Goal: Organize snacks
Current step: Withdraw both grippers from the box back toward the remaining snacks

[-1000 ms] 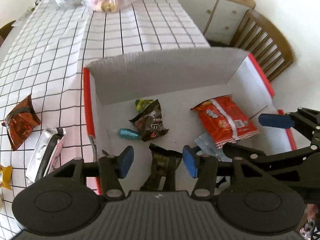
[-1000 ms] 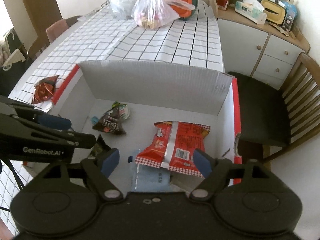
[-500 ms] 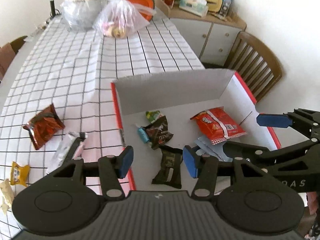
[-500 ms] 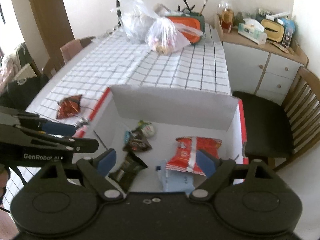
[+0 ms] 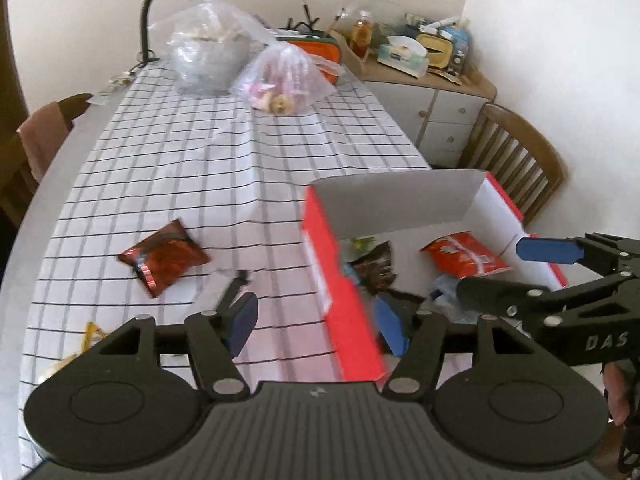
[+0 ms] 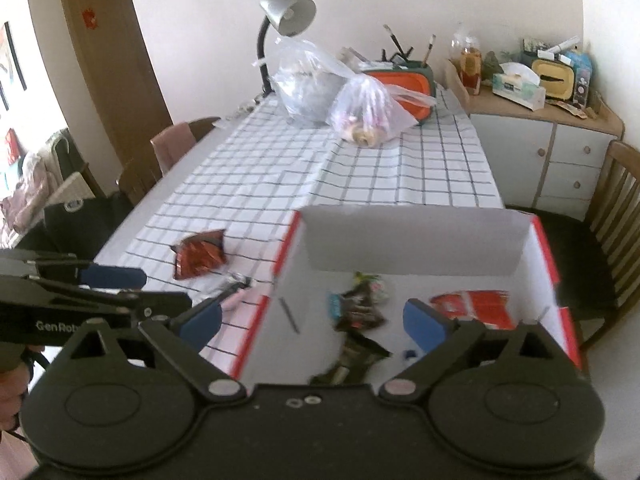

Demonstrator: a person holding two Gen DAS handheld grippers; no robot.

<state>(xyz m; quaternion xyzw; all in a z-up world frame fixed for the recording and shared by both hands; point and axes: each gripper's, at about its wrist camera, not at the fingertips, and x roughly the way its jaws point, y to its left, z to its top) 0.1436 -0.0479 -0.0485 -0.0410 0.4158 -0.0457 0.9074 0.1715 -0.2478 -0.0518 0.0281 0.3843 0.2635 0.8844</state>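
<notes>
Both grippers hang released over the snack box

The left gripper and right gripper have just been widening their jaws, nothing between them. Ahead of the right jaws, the red-sided box holds a red chip bag and dark packets; a brown packet lies on the tabletop, ahead-left of the left jaws.

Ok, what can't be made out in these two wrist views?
- Silver packet, left wrist view: motion-blurred, half behind the left hand-held gripper; print unreadable.
- Yellow snacks, same view: mostly hidden by the gripper body.
- Dark green packet, right wrist view: blurred, lower end behind the right hand-held gripper.
- Pale blue packet, left wrist view: largely covered by the other gripper's arm.
</notes>
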